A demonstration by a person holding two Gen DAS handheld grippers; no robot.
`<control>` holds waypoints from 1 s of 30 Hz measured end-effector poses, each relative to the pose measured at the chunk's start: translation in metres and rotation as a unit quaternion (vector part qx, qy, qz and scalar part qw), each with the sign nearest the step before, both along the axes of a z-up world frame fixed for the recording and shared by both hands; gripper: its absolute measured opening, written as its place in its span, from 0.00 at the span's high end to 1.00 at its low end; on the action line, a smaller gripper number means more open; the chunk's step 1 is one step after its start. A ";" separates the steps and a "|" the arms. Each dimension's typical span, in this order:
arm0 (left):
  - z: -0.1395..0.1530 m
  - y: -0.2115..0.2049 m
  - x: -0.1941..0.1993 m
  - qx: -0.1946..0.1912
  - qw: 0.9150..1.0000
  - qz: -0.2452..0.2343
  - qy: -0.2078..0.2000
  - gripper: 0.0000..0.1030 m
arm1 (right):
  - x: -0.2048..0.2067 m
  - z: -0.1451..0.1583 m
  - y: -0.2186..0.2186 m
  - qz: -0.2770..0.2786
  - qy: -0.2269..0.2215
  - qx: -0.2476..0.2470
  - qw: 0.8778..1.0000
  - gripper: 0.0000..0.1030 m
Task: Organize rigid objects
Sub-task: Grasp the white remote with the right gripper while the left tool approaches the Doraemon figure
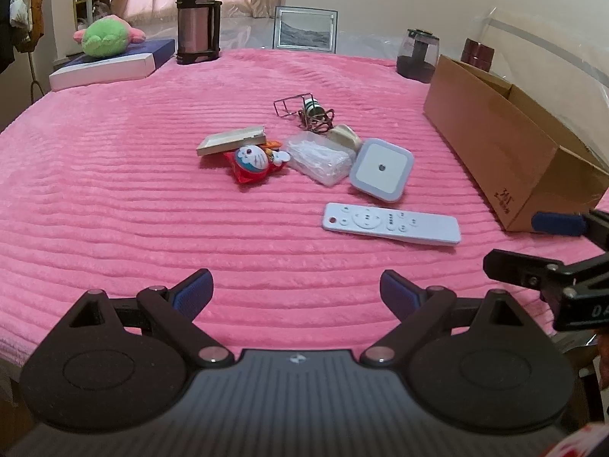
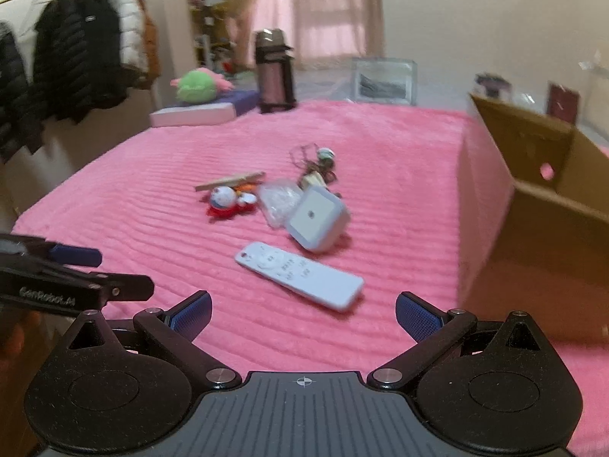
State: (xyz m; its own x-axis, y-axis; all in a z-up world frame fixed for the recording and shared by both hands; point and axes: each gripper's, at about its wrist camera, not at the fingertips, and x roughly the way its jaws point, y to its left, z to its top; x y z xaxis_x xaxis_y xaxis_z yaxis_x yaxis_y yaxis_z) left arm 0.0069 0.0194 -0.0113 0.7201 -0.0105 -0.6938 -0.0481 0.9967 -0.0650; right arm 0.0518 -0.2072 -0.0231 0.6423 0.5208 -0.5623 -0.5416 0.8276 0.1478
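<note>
A: What's at the far edge, off the pile?

B: Big steel thermos w/ black handle frame, upright at back left. Left of it a flat white & navy box, green-pink plush lying on top.

A: Middle back?

B: Framed pic, upright, greyish landscape. To the right a dark glass jar, then a dark red container behind the carton.

A: Anything off the pink blanket?

B: Coats hanging far left, black & white puffers plus sth orange. Pink curtains at the window, cluttered shelf beside; too blurry for detail.
</note>
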 end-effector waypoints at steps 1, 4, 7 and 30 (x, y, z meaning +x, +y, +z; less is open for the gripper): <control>-0.001 0.003 0.002 -0.002 1.000 -0.001 0.000 0.10 | 0.000 0.000 0.003 0.015 -0.012 -0.003 1.000 0.02; -0.001 0.013 0.008 -0.002 1.000 -0.009 -0.009 0.10 | 0.006 -0.001 0.011 0.058 -0.041 -0.023 0.997 0.02; -0.002 0.022 0.017 -0.007 1.000 -0.022 -0.017 0.10 | 0.018 -0.004 0.017 0.104 -0.046 -0.034 0.993 0.02; -0.034 0.046 0.079 0.014 0.990 -0.143 -0.002 0.10 | 0.129 -0.064 0.070 0.294 0.036 -0.165 0.941 0.53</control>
State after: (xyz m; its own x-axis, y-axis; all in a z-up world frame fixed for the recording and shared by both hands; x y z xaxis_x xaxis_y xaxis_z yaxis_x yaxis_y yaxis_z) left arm 0.0863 0.0651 -0.0453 0.6928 -0.1962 -0.6940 0.2371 0.9708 -0.0378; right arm 0.1807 -0.1371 -0.0867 0.2526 0.5641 -0.7861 -0.9182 0.3960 -0.0109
